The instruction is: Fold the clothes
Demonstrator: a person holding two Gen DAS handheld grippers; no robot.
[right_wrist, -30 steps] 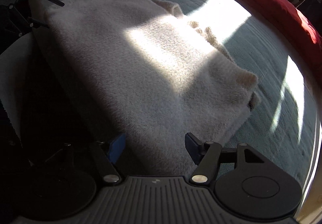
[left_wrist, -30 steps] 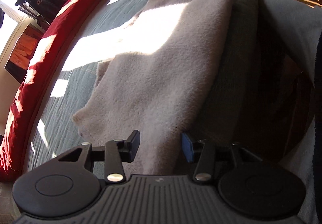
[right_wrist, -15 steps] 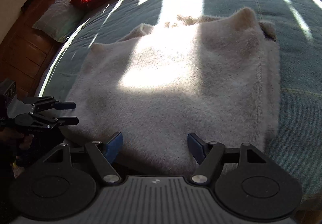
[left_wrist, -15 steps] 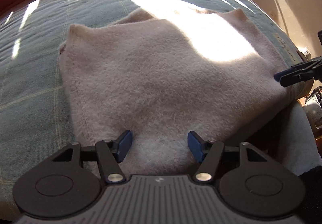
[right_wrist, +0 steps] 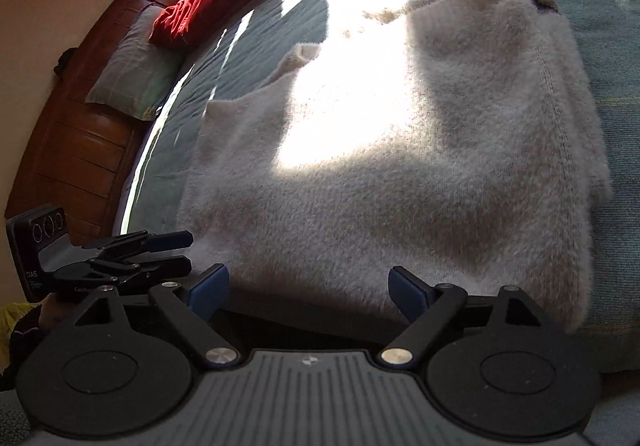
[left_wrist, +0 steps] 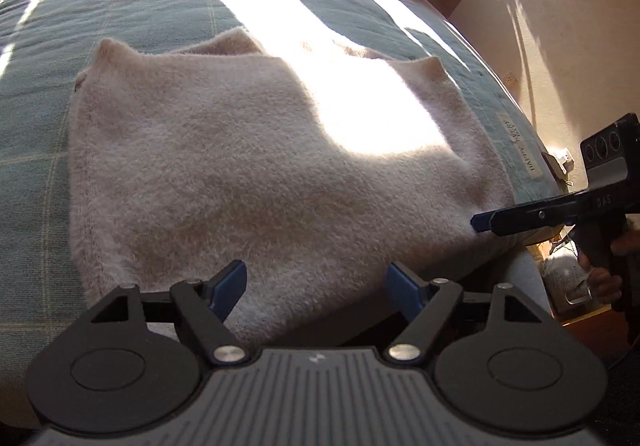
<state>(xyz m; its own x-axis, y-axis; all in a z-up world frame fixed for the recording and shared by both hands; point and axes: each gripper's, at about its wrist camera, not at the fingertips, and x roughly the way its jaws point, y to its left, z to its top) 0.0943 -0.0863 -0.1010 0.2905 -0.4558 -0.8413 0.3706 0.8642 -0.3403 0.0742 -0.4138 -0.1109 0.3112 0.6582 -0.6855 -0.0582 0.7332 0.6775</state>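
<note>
Both views have rolled level since the earlier frame. Left hand-held gripper (left_wrist: 314, 288) and right hand-held gripper (right_wrist: 308, 288) are spread and opening, pinching nothing. Folded sweater (left_wrist: 256, 173) fills frame centre on the bed (left_wrist: 36, 133). Smooth the near edge before withdrawing.

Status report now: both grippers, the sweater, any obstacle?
Left gripper and right gripper opening, nothing pinched. Beige sweater folded flat on the bed cover. Nothing in the way.
</note>
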